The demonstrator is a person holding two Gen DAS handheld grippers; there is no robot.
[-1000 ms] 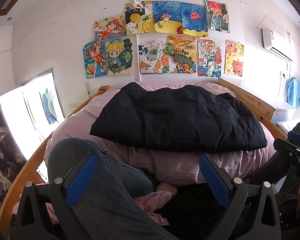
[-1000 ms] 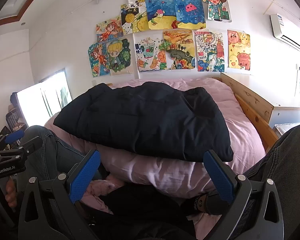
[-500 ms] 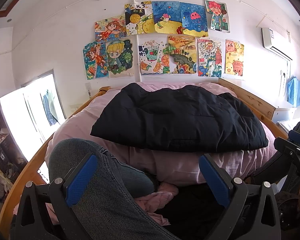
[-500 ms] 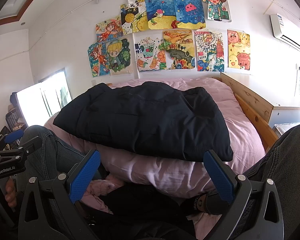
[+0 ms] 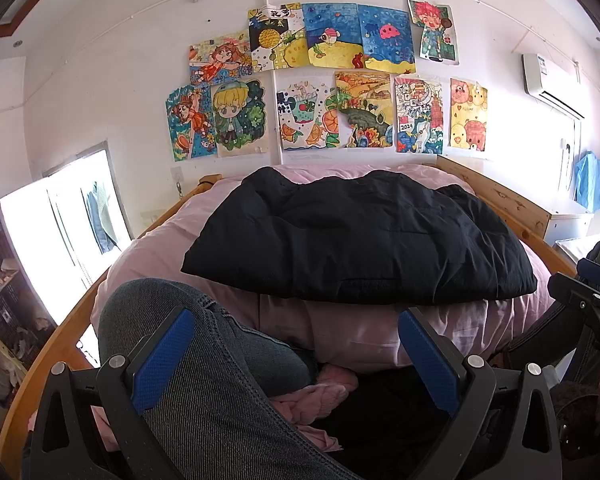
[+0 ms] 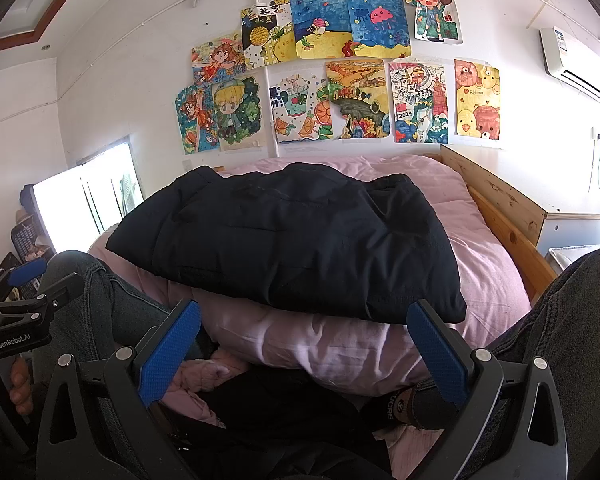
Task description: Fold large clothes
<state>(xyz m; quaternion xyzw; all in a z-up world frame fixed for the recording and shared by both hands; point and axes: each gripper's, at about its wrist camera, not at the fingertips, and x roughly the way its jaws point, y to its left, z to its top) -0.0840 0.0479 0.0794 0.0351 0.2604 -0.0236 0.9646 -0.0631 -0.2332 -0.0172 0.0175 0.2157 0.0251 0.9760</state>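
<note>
A black padded jacket (image 5: pixel 356 240) lies folded into a flat bundle on a pink duvet (image 5: pixel 364 332); it also shows in the right wrist view (image 6: pixel 292 240). My left gripper (image 5: pixel 296 356) is open and empty, held low in front of the bed over a knee in grey jeans (image 5: pixel 204 380). My right gripper (image 6: pixel 304 352) is open and empty, short of the jacket's near edge. Each gripper shows at the edge of the other's view: the right gripper (image 5: pixel 592 300) and the left gripper (image 6: pixel 20 300).
The bed has a wooden frame (image 6: pixel 496 208) against a wall with several drawings (image 5: pixel 324 80). A pink garment (image 5: pixel 320 396) and dark cloth lie between the person's legs. A bright window (image 5: pixel 60 232) is at the left, a white cabinet (image 6: pixel 580 228) at the right.
</note>
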